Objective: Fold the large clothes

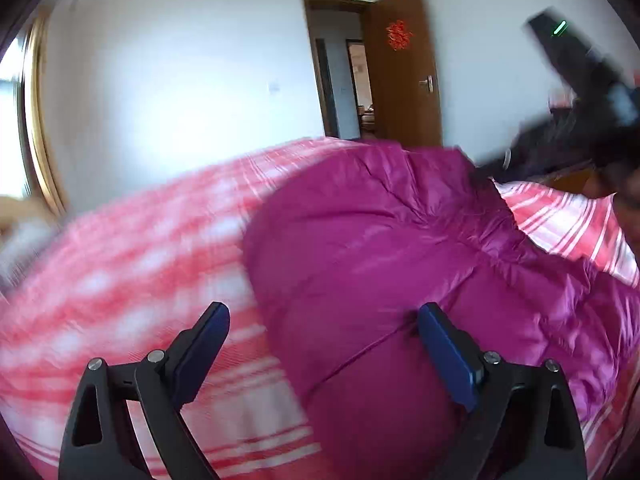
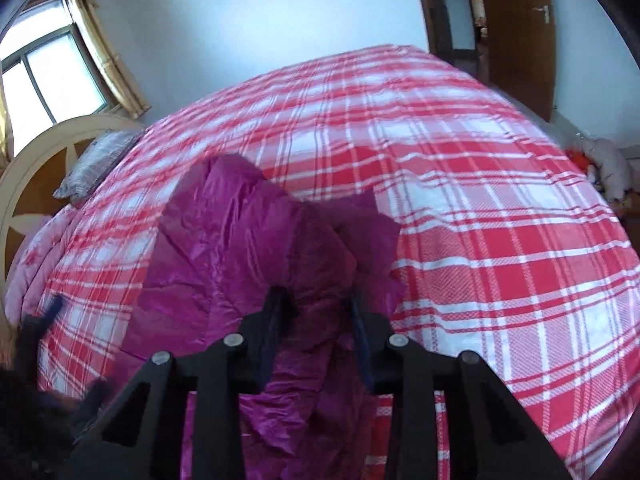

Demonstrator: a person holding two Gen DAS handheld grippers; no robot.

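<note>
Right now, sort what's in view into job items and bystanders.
Job: magenta padded jacket, right gripper clamped on a bunch of it, left gripper open above it.
Bystanders: plaid bedspread, grey pillow, door, window.

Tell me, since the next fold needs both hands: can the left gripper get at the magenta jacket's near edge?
Probably yes. The left gripper is open just above the magenta jacket on the plaid bedspread, with nothing between. The right gripper grips a bunched part elsewhere.

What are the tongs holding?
The right tongs pinch a bunched fold of the jacket. The left tongs are open, holding nothing.
</note>
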